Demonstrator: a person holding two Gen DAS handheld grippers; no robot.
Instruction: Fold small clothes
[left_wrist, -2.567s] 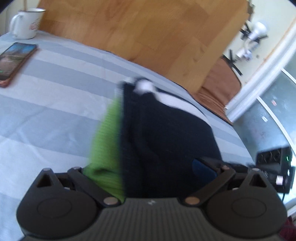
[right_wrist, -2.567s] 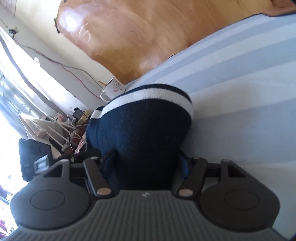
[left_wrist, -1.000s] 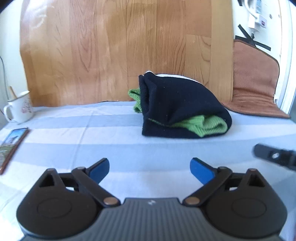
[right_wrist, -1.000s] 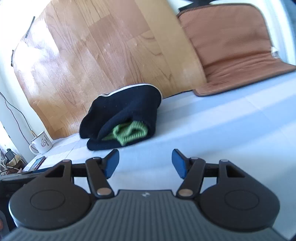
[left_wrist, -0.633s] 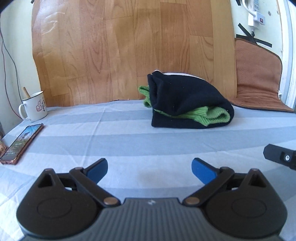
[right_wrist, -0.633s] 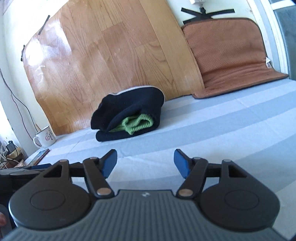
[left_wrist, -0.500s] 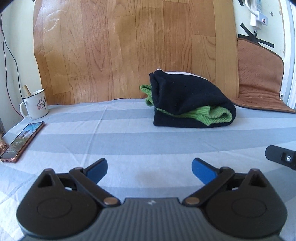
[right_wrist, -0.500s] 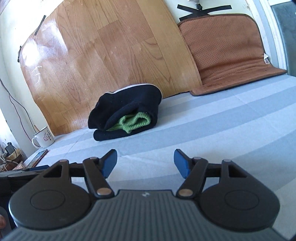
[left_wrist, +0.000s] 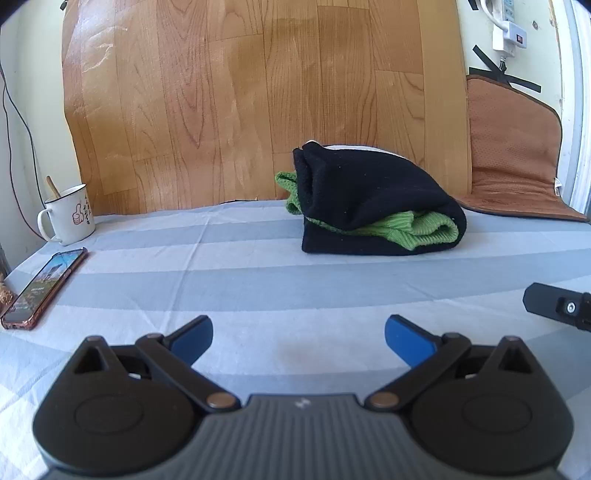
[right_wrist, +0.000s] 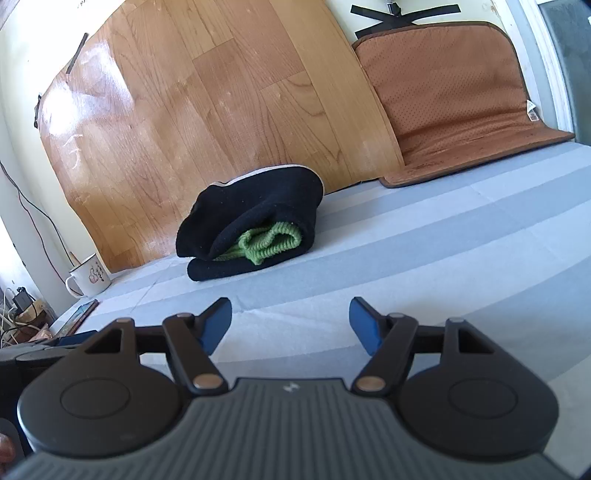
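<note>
Navy folded garment (left_wrist: 373, 199) lies well beyond both grippers' spread fingers (left_wrist: 194, 338).

Folded garment bundle (left_wrist: 373, 205) (right_wrist: 255, 225) lies on the striped sheet (left_wrist: 258, 280), toward the far edge, close to the wood-grain panel (left_wrist: 258, 92). Whether it touches the panel cannot be told.

Outer layer: dark navy or black knit, doubled over on itself, rounded fold on top, flat lower layer against the sheet. Thin white band (right_wrist: 273, 171) runs along the upper back edge.

Inner layer: bright green ribbed knit (left_wrist: 421, 229) (right_wrist: 269, 240), sandwiched between the dark layers. It bulges out at the open end on the right in the left wrist view, and a smaller green bit (left_wrist: 286, 192) shows at the opposite end.

Bundle sits compact and free of both grippers.
</note>
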